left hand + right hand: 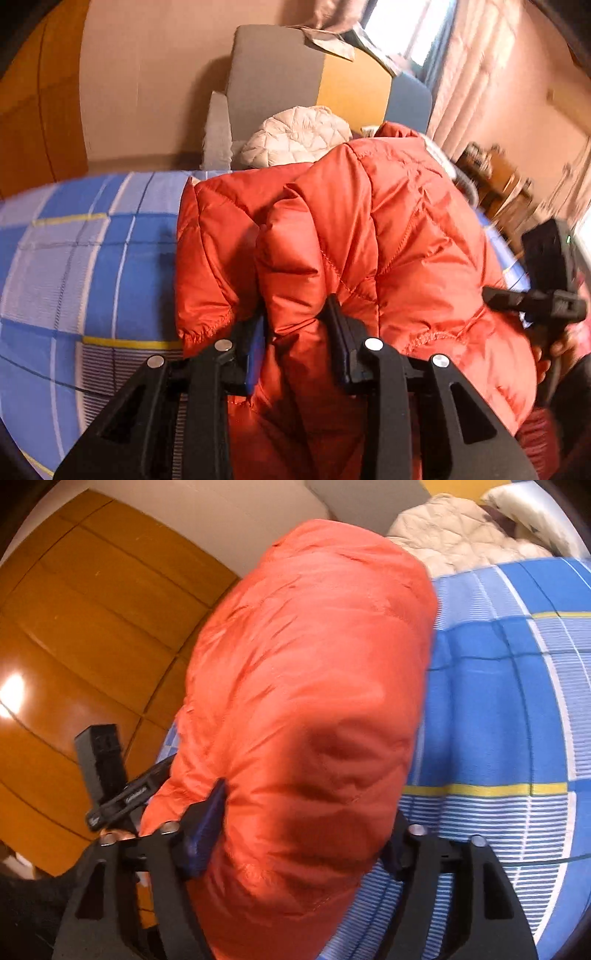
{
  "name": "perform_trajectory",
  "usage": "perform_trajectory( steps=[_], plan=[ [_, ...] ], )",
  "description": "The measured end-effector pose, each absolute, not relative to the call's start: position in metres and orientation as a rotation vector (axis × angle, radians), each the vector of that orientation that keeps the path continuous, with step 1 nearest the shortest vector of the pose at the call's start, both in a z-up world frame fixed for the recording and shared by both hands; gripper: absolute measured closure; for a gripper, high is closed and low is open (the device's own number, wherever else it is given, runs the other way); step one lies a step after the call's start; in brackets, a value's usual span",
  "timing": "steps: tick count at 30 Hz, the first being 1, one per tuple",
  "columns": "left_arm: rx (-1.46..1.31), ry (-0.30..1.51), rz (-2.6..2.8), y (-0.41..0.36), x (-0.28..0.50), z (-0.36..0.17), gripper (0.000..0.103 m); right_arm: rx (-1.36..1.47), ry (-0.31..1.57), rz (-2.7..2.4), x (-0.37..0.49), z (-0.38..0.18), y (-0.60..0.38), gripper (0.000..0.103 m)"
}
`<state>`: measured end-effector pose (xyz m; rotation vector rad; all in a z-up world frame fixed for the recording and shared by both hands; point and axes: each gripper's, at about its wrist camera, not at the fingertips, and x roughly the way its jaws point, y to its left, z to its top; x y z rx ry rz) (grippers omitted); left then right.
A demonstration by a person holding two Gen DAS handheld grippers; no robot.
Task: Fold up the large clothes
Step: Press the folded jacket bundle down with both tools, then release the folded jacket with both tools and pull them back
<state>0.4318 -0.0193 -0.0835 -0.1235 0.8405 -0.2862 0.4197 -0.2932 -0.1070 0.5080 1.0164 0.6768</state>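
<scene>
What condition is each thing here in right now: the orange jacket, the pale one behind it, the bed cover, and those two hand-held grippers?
Orange puffer jacket: bunched and lifted, held at two places above the bed.
Cream quilted jacket: lying crumpled at the far end, untouched.
Blue checked bed cover: spread flat.
Left hand-held gripper: shut on a fold of the orange jacket.
Right hand-held gripper: jaws wide, a thick bunch of jacket between them.

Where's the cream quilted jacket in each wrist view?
Left wrist: cream quilted jacket sits upper centre, behind the orange puffer jacket, against the grey headboard.
Right wrist: cream quilted jacket sits top right, beyond the orange puffer jacket.
Shared landmark: the blue checked bedsheet, left of the orange jacket in the left view, right of it in the right view.
</scene>
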Motion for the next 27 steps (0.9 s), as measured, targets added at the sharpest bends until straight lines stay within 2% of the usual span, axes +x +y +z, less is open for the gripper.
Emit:
perform_trajectory(
  steps=[4, 9, 11, 14, 19, 23, 27],
  plan=[
    [-0.048, 0.819, -0.229, -0.030, 0.426, -0.074, 0.072, 0.407, 0.962, 0.532, 0.400, -0.082, -0.300, 0.015],
    [-0.068, 0.802, -0.187, -0.025, 0.421, -0.070, 0.072, 0.168, 0.806, 0.308, 0.343, -0.022, -0.254, 0.015],
    [-0.085, 0.797, -0.174, -0.021, 0.418, -0.073, 0.072, 0.097, 0.785, 0.290, 0.326, -0.015, -0.237, 0.017],
    [-0.139, 0.801, -0.172, -0.014, 0.404, -0.081, 0.072, 0.035, 0.777, 0.236, 0.306, -0.015, -0.216, 0.020],
    [-0.151, 0.809, -0.154, -0.016, 0.403, -0.090, 0.072, -0.035, 0.802, 0.131, 0.306, -0.055, -0.204, 0.023],
    [-0.096, 0.814, -0.148, -0.026, 0.422, -0.092, 0.072, 0.012, 0.816, 0.087, 0.323, -0.070, -0.212, 0.016],
    [-0.053, 0.803, -0.140, -0.027, 0.428, -0.095, 0.070, -0.014, 0.813, 0.045, 0.326, -0.069, -0.202, 0.015]
  ],
)
